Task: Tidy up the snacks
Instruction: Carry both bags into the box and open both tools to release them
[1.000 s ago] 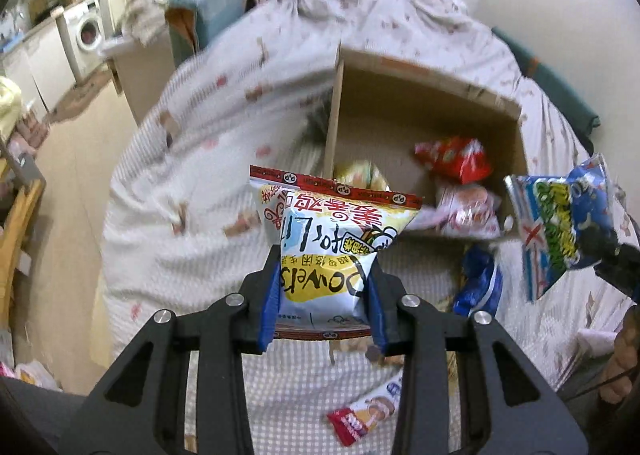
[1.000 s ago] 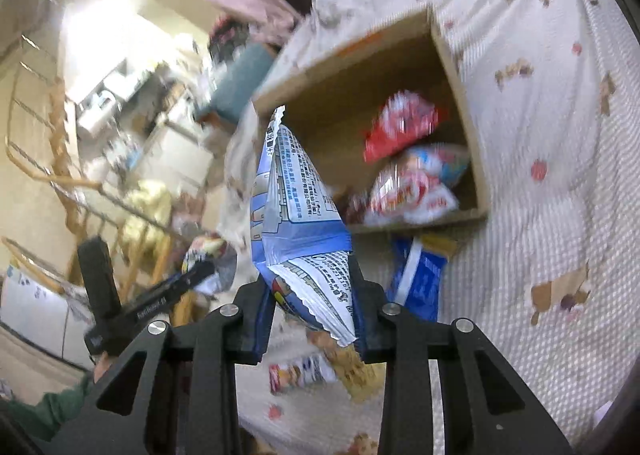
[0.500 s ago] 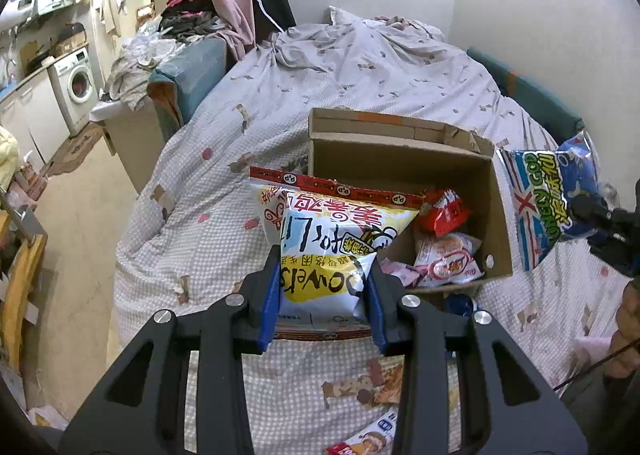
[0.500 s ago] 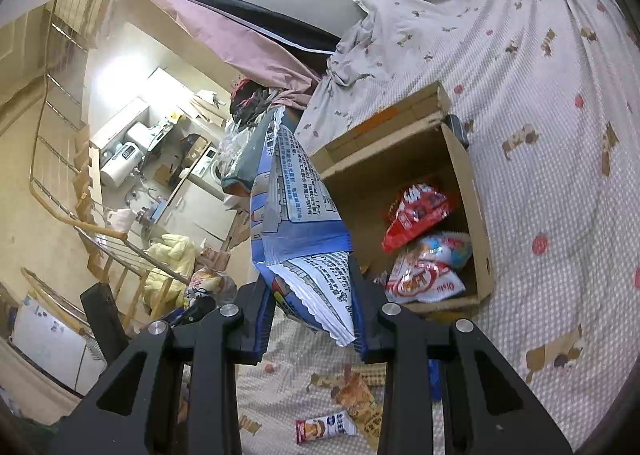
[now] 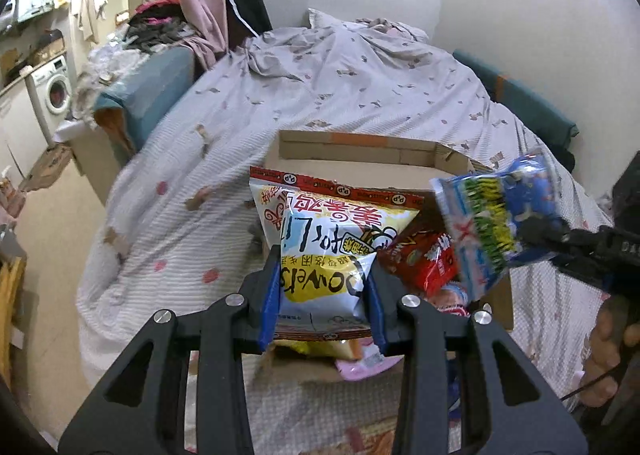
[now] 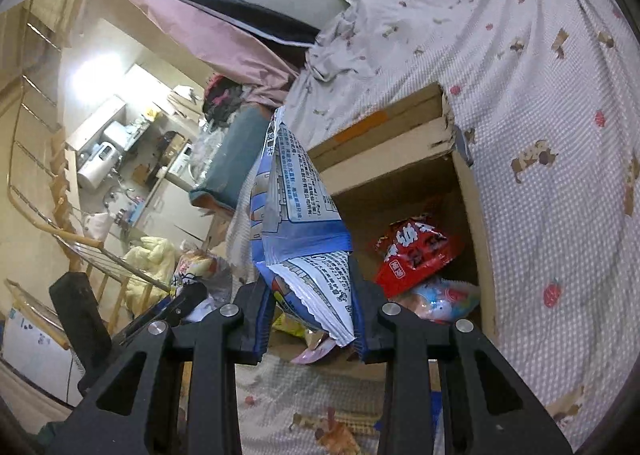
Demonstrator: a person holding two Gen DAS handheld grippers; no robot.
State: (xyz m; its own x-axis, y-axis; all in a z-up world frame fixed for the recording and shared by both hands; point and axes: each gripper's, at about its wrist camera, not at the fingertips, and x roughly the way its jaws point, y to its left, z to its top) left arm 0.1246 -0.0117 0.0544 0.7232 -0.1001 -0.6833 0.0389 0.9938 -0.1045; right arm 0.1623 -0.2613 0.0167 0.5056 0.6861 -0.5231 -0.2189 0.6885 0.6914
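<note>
Above the cardboard box [image 5: 360,153] on the bed [image 5: 360,95], two snack bags hang in the air, one in each tool; the left gripper [image 5: 322,295] is clamped on a white-and-yellow chip bag [image 5: 332,239] with a red strip along its far edge and its print upside down toward the camera, puffed and uncrushed; the right gripper [image 6: 310,315] is clamped on a blue-and-white snack bag [image 6: 294,215], seen from its back with fine print and a serrated seam. From the left wrist view the right tool reaches across from the right side of the box, level and pointing left, with the person's hand [image 5: 612,351] below it, and the blue bag's front [image 5: 496,223] shows green lettering; the left gripper points forward over the box's near wall. Each bag sits squarely between its blue pads, pinched near its lower end, the rest standing out beyond the fingertips; the chip bag is upright over the near left part of the box, the blue bag tilted over the box's right edge. Inside the box lie a red packet [image 6: 416,251] and, nearer, a pale packet with blue and red print [image 6: 444,299]; a pink wrapper [image 5: 368,361] and a yellow one [image 5: 316,349] show at the near wall.
</note>
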